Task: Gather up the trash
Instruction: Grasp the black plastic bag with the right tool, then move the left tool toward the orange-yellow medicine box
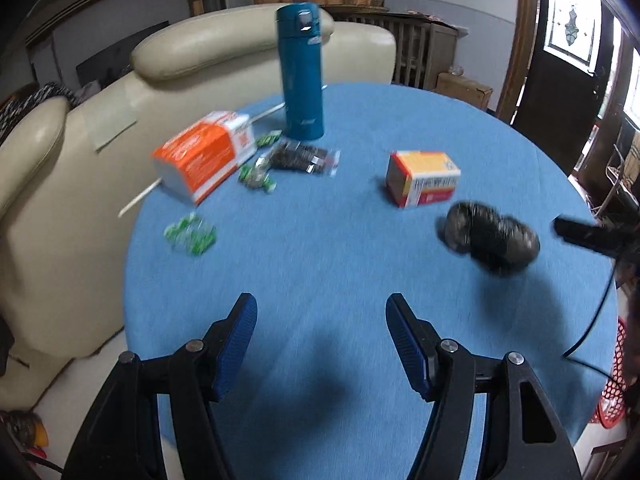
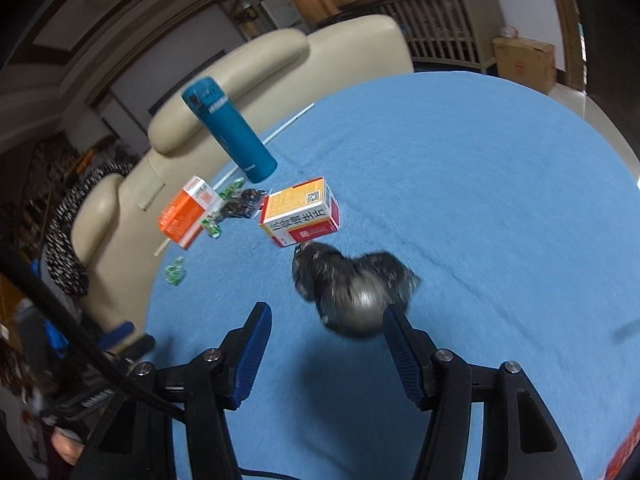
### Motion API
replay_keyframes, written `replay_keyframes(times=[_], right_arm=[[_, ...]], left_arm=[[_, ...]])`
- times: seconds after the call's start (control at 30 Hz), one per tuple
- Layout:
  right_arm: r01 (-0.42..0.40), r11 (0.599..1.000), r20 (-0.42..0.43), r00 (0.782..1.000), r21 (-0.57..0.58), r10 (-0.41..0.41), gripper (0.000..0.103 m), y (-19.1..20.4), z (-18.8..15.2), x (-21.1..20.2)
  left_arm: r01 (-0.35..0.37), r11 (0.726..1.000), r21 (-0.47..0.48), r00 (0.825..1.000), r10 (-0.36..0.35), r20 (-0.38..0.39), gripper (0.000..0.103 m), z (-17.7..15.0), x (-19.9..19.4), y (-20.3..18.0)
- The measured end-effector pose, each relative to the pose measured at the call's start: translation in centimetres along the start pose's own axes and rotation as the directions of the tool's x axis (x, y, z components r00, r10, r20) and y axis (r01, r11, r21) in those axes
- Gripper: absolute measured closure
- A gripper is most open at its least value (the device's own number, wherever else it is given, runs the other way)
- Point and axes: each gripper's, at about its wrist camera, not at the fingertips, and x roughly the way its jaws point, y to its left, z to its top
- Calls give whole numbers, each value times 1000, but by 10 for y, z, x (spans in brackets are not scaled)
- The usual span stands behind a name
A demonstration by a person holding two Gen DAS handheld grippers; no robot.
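On the round blue table lies a crumpled black bag, blurred. Further back are a yellow, red and white box, an orange and white box, green wrappers and a dark clear packet. My left gripper hangs open over bare cloth at the near side, with nothing between its fingers. My right gripper is open too. The black bag lies just beyond its tips, closest to the right finger. The yellow, red and white box is behind the bag.
A tall teal flask stands at the table's far side, and a thin white stick pokes over the left edge. A cream sofa borders the table on the left. A red mesh basket sits low at the right.
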Motion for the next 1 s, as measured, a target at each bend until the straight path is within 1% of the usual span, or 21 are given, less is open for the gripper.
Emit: replay_keyframes(times=[0.1,0.17,0.23,0.33,0.4,0.43,0.47,0.57,0.8,0.9,0.97,1.0], right_arm=[[11,1000,-35,999,-23,-11,40,-1,10,27],[12,1000,-60,998,-22,-14,40,-5,14,42],[11,1000,-87,996,-20,-13,40,-9,15,55],[14,999,-110,994,-37,-18,42,-11,10,66],[1,999,-108,994,-45,-6,54,-12,4,67],[-6,999,-111,994,-49,0,64,-12,2,68],[-11,999,-118,993,-51,5,65,-14,0,68],[-25,999,-101,995,-27,22,69,-20,-4,60],[-37,999,-77,996,15,38,70,-36,-16,28],[-35,998,-73,997,55,39,70,-47,-25,16],[-48,994,-76,996,96,55,70,-54,-31,10],[-59,991,-78,995,121,69,70,-58,-34,7]], left_arm=[[20,999,32,1000,-21,13,35,26,15,-9],[51,998,49,999,-52,10,35,43,28,-16],[99,993,63,995,-99,6,35,59,41,-24],[150,985,83,989,-150,-14,35,78,64,-33],[180,978,101,984,-179,-20,35,88,75,-41],[191,975,113,982,-190,-21,35,93,81,-45],[204,971,126,979,-203,-22,35,98,86,-49],[254,954,160,967,-252,-34,35,111,102,-60],[303,923,237,953,-299,-57,35,128,131,-82],[328,903,278,944,-320,-75,35,129,137,-92],[356,883,306,934,-341,-102,35,128,141,-99],[355,875,328,935,-336,-115,35,127,143,-103]])
